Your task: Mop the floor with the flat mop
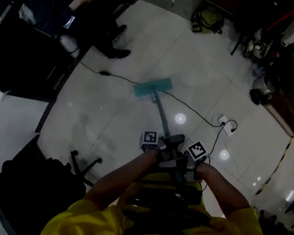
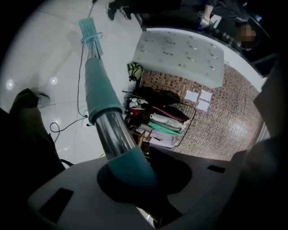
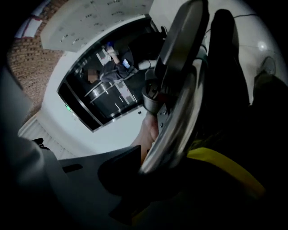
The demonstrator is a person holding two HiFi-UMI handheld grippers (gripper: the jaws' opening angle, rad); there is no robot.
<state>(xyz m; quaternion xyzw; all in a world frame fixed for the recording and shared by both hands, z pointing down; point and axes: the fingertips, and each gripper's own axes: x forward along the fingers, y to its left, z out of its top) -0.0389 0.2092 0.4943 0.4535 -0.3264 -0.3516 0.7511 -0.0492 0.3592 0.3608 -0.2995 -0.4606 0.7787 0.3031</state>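
Left hand-held gripper (image 2: 135, 179) and right hand-held gripper (image 3: 148, 166) both pinch flat mop handle (image 2: 102, 96); mop head (image 1: 153, 87) on floor (image 1: 148, 42), upper centre.

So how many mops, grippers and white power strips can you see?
Teal flat mop: 1
Hand-held grippers: 2, the left gripper and the right gripper, both on the mop's handle
White power strip on the floor: 1
Total: 4
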